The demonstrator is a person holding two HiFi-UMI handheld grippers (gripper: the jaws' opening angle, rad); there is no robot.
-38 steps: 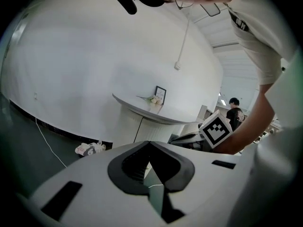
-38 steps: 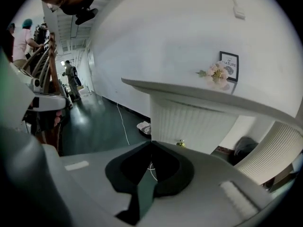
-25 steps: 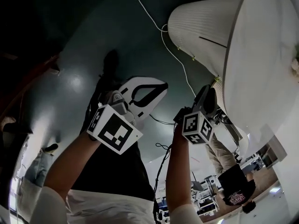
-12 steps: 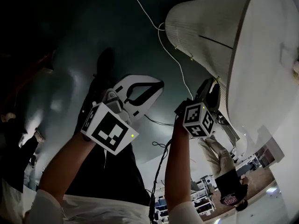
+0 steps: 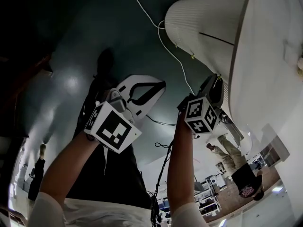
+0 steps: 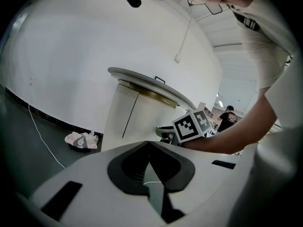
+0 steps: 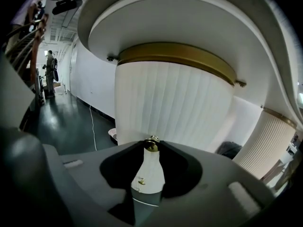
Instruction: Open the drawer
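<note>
A person's left gripper (image 6: 149, 143) hangs idle at the lower centre of its own view, jaws pressed together on nothing. The right gripper (image 7: 151, 146) has just been closing its jaws, and their tips now pinch a small brass knob (image 7: 151, 142) at the middle of the right gripper view. Beyond the knob, the drawer (image 7: 156, 124) sits in the ribbed white cabinet (image 7: 189, 112) that fills the centre of the frame under a gold band (image 7: 180, 56); no gap shows, so the grasp looks made and the outward pull remains.
</note>
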